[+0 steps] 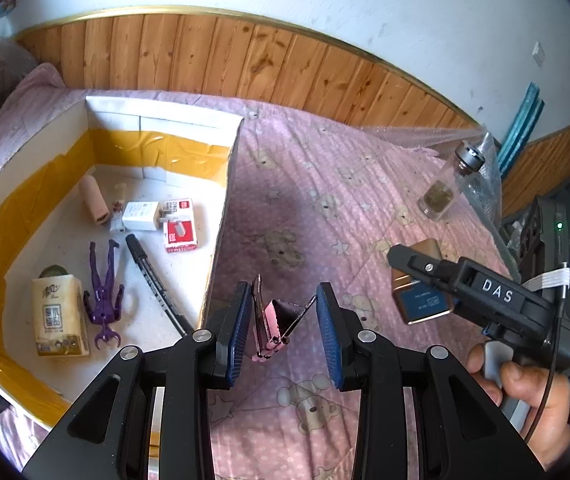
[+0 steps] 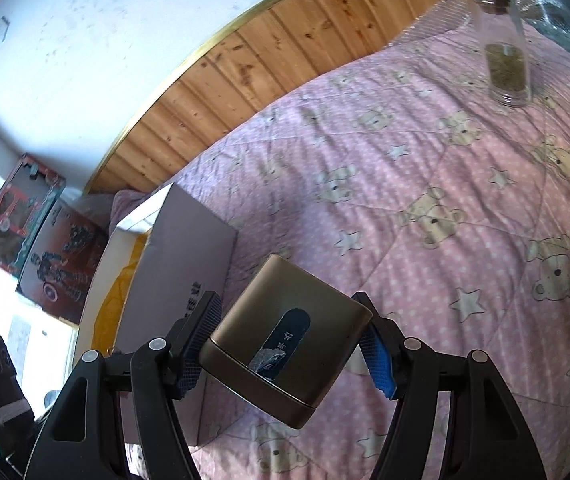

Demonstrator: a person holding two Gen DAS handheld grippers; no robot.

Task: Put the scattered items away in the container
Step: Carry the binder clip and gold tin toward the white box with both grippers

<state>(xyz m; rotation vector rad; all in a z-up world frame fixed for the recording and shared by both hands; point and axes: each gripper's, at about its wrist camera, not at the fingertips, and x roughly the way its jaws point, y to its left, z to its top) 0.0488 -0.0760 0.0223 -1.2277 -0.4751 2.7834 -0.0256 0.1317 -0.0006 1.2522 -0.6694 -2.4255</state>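
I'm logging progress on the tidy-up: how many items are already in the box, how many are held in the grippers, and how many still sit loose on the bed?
In the box: 8 (tube, small item, charger, staple box, pen, figure, tissue pack, green thing behind it)
Held: 2 (binder clip, gold box)
Loose on bed: 1 (bottle)
Total: 11

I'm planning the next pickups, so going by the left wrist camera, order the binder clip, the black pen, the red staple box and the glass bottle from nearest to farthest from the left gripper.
1. Binder clip: between the left gripper pads.
2. Black pen: left, inside the box.
3. Red staple box: farther left, deeper in the box.
4. Glass bottle: far right on the bedspread.
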